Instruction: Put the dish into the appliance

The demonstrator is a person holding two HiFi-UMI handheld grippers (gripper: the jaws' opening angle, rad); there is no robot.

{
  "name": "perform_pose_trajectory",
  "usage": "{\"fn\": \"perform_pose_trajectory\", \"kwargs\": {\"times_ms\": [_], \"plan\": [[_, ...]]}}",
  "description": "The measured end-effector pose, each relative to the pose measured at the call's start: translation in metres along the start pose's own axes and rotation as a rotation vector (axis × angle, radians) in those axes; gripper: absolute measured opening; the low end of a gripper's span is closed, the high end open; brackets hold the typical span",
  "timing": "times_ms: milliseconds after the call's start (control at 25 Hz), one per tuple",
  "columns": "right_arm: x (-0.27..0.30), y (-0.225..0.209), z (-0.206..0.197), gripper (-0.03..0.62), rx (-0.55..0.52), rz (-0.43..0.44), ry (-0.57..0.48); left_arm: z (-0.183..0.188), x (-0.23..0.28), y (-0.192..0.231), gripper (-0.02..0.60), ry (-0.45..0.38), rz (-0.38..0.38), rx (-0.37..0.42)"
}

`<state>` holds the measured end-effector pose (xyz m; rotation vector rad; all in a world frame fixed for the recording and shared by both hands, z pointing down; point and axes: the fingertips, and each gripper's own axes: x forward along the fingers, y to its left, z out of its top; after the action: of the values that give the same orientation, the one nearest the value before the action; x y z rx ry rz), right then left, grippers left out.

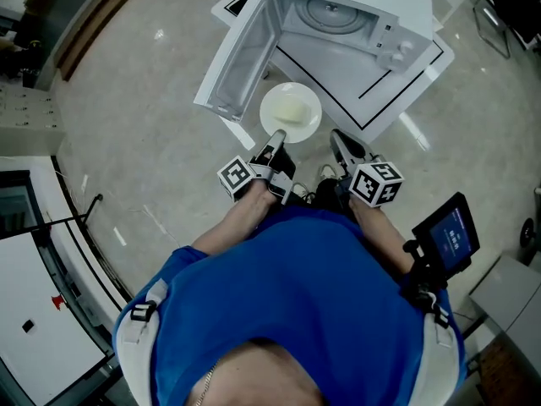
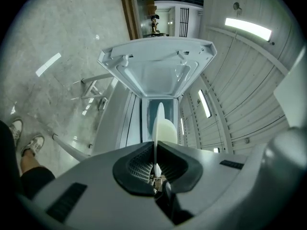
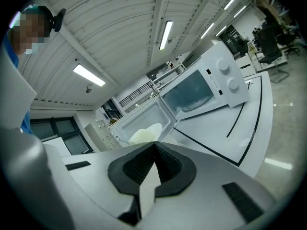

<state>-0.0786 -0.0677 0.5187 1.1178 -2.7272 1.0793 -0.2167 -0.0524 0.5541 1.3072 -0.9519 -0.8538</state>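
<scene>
Dish (image 1: 291,112) is pinched by its six-o'clock rim in the left gripper (image 1: 277,136), before the open microwave (image 1: 338,15) at twelve. The right gripper (image 1: 338,138) seems closed, empty. The thin edge grip may slip, or the dish may clip the door (image 1: 241,53).

A white tabletop (image 1: 416,81) marked with a black line stands on a pale, glossy floor (image 1: 127,125). A small dark screen (image 1: 448,237) glows at right. Pale shoes (image 2: 32,145) rest on the floor.

Bright, even light; fisheye-warped edges
</scene>
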Motion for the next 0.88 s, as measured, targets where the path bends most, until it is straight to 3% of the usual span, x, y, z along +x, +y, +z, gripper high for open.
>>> {"fn": "perform_pose_trajectory", "kwargs": {"times_ms": [480, 720, 880], "plan": [[0.042, -0.04, 0.052, 0.002, -0.014, -0.017, -0.027, 0.023, 0.079, -0.003, 0.015, 0.035, 0.019, 0.037], [0.066, -0.093, 0.089, 0.002, -0.011, -0.02, -0.033, 0.03, 0.149, -0.001, 0.015, 0.031, 0.028, 0.051], [0.071, -0.096, 0.096, 0.002, -0.015, -0.023, -0.037, 0.034, 0.16, -0.001, 0.015, 0.037, 0.032, 0.056]]}}
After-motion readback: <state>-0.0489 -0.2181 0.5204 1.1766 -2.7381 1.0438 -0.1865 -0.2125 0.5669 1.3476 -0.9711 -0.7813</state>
